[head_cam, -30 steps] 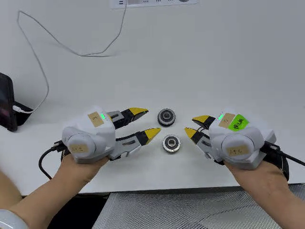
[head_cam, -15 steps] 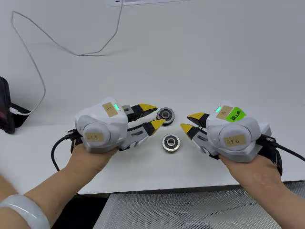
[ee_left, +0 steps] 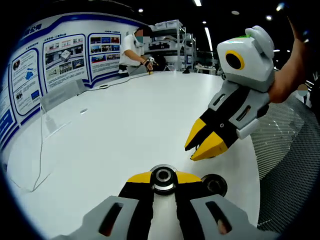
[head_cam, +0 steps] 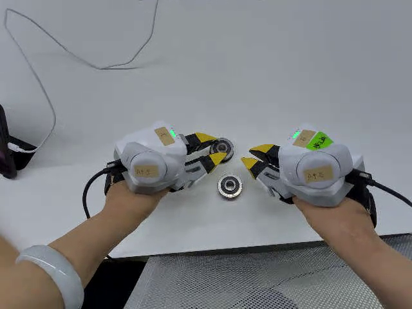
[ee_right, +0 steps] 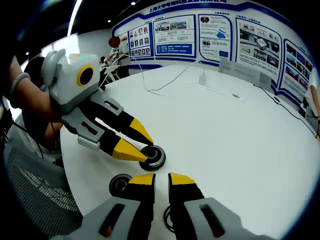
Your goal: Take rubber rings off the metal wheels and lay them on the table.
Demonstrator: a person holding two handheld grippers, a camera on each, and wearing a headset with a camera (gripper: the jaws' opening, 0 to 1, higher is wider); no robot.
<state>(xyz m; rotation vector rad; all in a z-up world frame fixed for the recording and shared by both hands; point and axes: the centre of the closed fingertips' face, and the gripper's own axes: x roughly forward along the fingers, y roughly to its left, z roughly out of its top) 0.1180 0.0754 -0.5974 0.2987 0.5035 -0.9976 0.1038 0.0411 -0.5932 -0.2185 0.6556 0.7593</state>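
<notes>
Two small metal wheels with dark rubber rings lie flat on the white table (head_cam: 309, 84). My left gripper (head_cam: 212, 148) has its yellow tips pressed on either side of the far wheel (head_cam: 223, 147), shut on it. In the left gripper view that wheel (ee_left: 164, 175) sits snug between the tips of the left gripper (ee_left: 164, 182). The near wheel (head_cam: 230, 186) lies free between the two grippers. My right gripper (head_cam: 255, 157) hovers just right of both wheels, open and holding nothing. The right gripper view shows the far wheel (ee_right: 152, 156), the near wheel (ee_right: 120, 184) and the right gripper (ee_right: 161, 179).
A thin grey cable (head_cam: 45, 90) loops across the far left of the table. A dark device (head_cam: 5, 151) stands at the left edge. The table's front edge runs just below my hands, with a grey mesh surface (head_cam: 257, 283) under it. A person (ee_left: 132, 50) stands far off.
My left gripper has moved right and forward to the far wheel, and its jaws have narrowed onto it. My right gripper has shifted slightly left. The head camera has tilted down a little.
</notes>
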